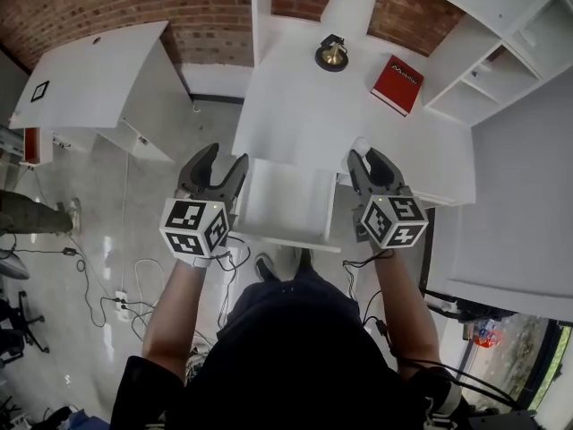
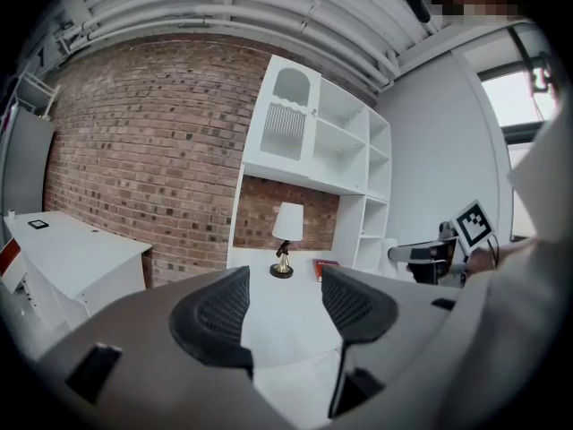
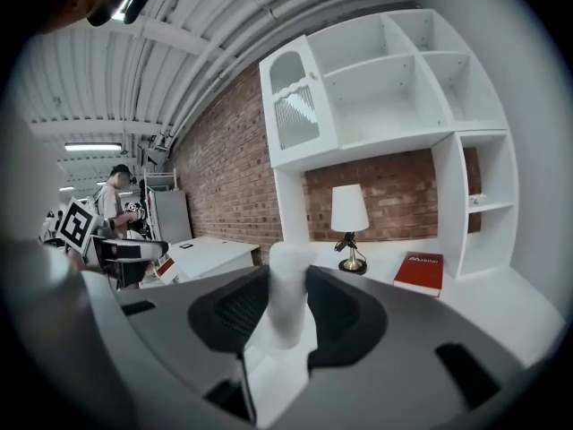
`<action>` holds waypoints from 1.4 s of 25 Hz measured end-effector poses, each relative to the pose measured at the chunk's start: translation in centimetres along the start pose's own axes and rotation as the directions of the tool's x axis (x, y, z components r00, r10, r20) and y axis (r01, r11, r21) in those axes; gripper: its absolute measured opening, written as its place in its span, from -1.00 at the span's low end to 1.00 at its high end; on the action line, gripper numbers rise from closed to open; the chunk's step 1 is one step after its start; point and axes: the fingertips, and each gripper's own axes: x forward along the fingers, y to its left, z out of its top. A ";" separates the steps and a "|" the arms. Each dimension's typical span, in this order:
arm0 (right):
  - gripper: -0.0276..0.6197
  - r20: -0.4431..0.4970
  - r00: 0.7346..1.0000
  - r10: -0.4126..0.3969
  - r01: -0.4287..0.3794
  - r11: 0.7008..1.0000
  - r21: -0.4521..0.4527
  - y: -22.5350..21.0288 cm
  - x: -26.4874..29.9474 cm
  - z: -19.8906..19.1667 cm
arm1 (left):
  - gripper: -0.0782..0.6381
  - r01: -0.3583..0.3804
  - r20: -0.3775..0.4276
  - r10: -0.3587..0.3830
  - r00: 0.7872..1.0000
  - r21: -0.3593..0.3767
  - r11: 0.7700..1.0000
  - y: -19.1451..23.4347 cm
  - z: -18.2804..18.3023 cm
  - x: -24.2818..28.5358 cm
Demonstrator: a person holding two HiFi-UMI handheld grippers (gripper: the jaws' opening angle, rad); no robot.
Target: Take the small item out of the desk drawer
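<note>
Holds the left gripper (image 1: 224,159) with jaws wide apart, nothing between them, by the left side of the open drawer (image 1: 286,206). Pinches the white item (image 3: 288,289) upright in the right gripper (image 1: 368,157), over the desk (image 1: 295,106) edge, outside the drawer.

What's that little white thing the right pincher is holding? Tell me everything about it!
It is a small white item, like a short stick with a rounded top, smooth and plain; it looks like plastic. It stands nearly upright, leaning a little, pinched between the dark ribbed pads of the right gripper, its top poking above them. Nothing else touches it. It is up in the air by the front of the white desk, right of the open drawer.
</note>
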 end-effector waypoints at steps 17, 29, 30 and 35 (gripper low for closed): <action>-0.50 0.037 0.995 -0.093 0.093 0.996 0.001 -2.9 0.6 1.4 | -0.10 -0.036 0.068 0.034 0.997 0.034 0.999 1.5 3.0 1.8; -0.50 -0.027 0.997 -0.075 0.076 0.997 0.014 -9.0 5.4 -0.1 | -0.10 -0.064 0.013 0.063 0.998 0.028 0.998 1.0 2.2 7.8; -0.50 -0.035 0.997 -0.073 0.073 0.997 0.017 -9.6 5.9 -0.3 | -0.10 -0.066 0.007 0.066 0.998 0.027 0.997 0.9 2.0 8.5; -0.50 -0.069 0.996 -0.057 0.059 0.998 0.028 -12.4 8.2 -1.4 | -0.10 -0.090 -0.031 0.090 0.995 0.026 0.996 0.7 0.9 11.4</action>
